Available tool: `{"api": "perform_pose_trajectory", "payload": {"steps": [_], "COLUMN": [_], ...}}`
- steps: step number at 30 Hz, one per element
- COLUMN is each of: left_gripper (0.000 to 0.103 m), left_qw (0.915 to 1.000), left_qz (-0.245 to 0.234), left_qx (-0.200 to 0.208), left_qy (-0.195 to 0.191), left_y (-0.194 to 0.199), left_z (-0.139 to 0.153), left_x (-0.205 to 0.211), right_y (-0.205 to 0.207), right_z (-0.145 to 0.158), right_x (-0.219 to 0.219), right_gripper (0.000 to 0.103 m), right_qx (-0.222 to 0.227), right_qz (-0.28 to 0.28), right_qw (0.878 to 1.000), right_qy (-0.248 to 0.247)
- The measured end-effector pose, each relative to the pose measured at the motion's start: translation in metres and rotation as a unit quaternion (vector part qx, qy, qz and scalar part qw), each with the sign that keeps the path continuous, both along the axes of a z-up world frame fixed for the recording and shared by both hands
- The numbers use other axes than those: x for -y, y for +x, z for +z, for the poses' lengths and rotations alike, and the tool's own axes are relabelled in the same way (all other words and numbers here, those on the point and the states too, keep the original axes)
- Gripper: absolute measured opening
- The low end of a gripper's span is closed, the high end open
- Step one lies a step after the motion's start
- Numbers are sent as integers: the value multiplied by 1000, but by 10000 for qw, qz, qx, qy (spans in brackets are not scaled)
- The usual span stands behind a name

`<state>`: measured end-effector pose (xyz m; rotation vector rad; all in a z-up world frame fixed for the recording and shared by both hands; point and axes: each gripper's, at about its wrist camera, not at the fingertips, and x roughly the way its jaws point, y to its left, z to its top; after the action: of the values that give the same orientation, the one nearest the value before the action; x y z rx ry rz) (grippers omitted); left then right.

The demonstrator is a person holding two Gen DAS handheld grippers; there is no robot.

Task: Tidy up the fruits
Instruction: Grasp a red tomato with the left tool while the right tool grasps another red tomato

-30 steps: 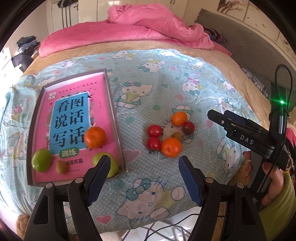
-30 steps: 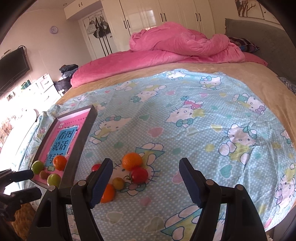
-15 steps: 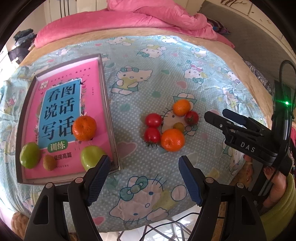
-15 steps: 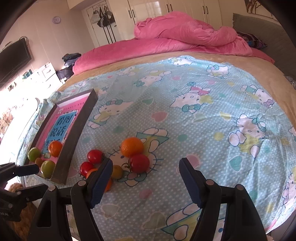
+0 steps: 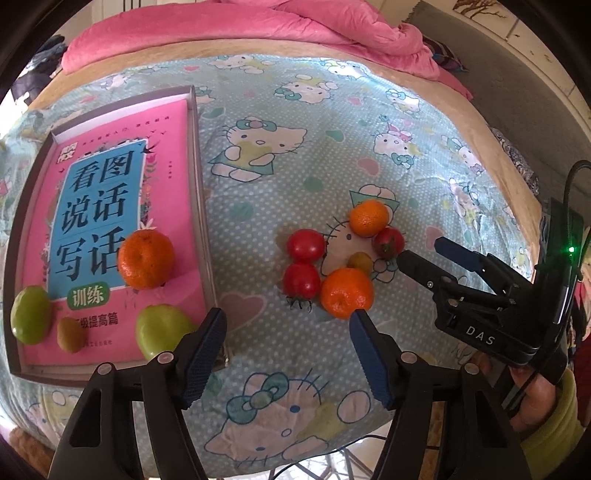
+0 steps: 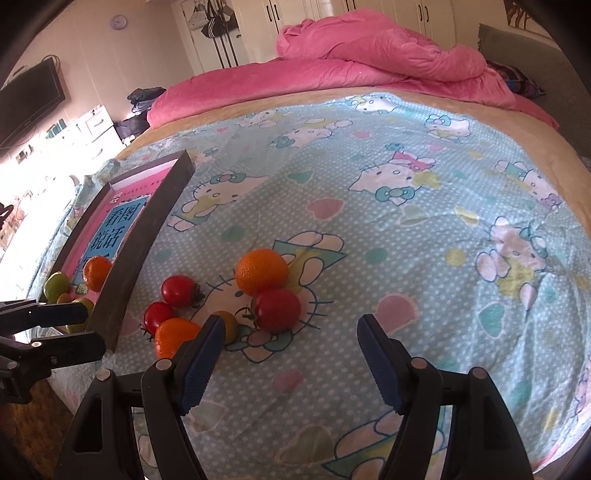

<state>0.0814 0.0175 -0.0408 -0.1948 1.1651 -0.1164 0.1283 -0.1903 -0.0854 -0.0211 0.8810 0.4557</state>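
Home bedroom: bed [image 6: 369, 221] under a cartoon-cat sheet, heaped pink duvet [image 6: 369, 55], white wardrobes [image 6: 369, 14], wall clock [image 6: 119, 22], television [image 6: 29, 103], white drawers [image 6: 96, 125].
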Motion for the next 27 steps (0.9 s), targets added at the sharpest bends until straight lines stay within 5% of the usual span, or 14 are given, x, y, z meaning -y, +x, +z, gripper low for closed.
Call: {"api": "perform_pose_trajectory", "payload": {"steps": [12, 27], "left_gripper": [38, 36], "left_qw": [9997, 9982], "left_qz": [-177, -59], "left_qx": [-99, -593], "left_qy": [-142, -105], "left_y": [25, 49], "left_z": [-9, -28], "left_x": [13, 16], "right_y": [6, 16], "right_z": [-7, -16], "right_x": [-2, -5], "right_gripper": [73, 59], "right_qx": [-72, -203], "right_qz": [55, 85], "right_qw": [9999, 9994], "right_qy": [112, 248]}}
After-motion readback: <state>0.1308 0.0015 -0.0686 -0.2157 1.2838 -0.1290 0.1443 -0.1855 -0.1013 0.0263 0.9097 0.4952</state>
